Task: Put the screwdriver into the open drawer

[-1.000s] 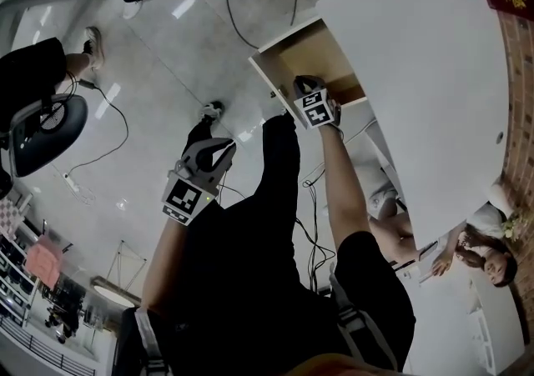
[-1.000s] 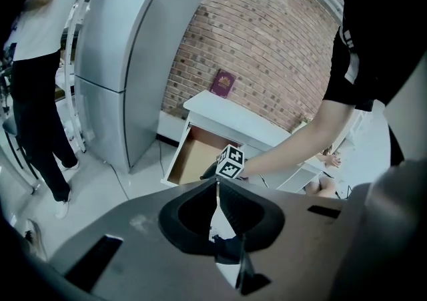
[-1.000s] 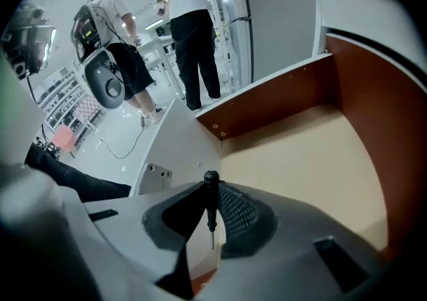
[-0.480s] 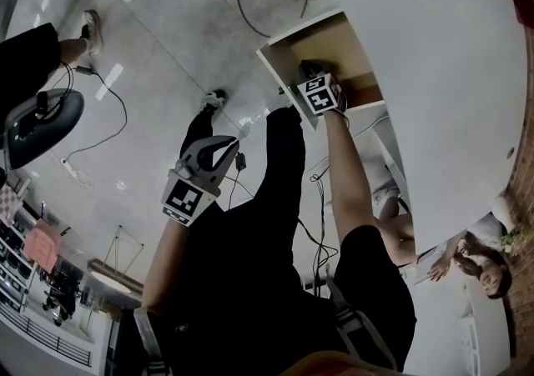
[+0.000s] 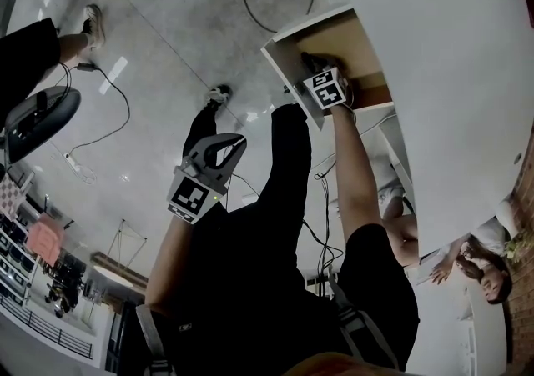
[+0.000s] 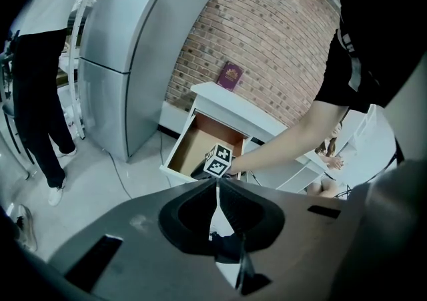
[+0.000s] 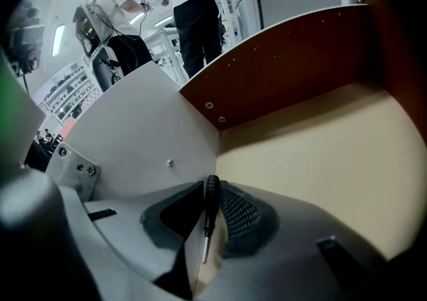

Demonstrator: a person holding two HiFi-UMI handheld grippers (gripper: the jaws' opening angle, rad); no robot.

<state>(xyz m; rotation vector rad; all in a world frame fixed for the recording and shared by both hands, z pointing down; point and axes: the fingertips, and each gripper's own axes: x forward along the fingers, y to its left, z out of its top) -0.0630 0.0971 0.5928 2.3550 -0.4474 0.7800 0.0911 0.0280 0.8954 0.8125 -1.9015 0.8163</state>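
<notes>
Two jaws of the right gripper [image 7: 212, 186] clamp the screwdriver [image 7: 211, 201] inside the drawer [image 7: 320, 133], its tip hard to make out; left gripper [image 6: 217, 186] jaws together

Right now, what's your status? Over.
Right gripper shut on thin black-handled screwdriver, inside open wooden drawer. Left gripper shut, holding nothing. Nothing blocking.

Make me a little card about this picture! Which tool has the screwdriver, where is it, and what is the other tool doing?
Right tool: shut on the screwdriver
Screwdriver place: held inside the drawer, not yet let go
Drawer state: open, tan floor, under the white top
Left tool: shut, nothing in it, held away from the drawer
</notes>
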